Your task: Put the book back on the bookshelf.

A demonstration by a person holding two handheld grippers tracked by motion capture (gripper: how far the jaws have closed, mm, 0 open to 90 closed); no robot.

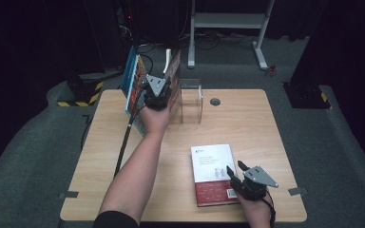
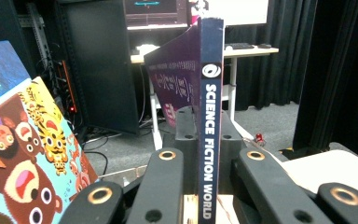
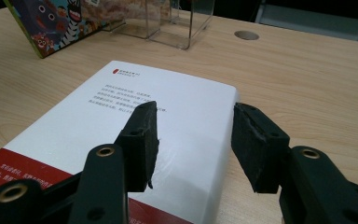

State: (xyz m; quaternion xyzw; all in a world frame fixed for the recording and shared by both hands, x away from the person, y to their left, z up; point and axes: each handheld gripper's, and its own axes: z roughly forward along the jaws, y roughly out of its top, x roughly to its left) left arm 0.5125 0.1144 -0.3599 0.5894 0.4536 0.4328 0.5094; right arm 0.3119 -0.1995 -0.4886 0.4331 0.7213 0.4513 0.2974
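Observation:
My left gripper is raised over the table's far left and is shut on the spine of a thin dark book, which it holds upright. In the left gripper view the spine reads "SCIENCE FICTION WORLD" and is clamped between the black jaws of my left gripper. A white and red book lies flat near the front edge. My right gripper is open over its right edge. In the right gripper view one jaw of my right gripper is above the white cover and the other is past the edge.
A colourful picture book leans upright at the far left of the wooden table. A clear plastic box stands just right of the left gripper. A cable hole lies beyond the box.

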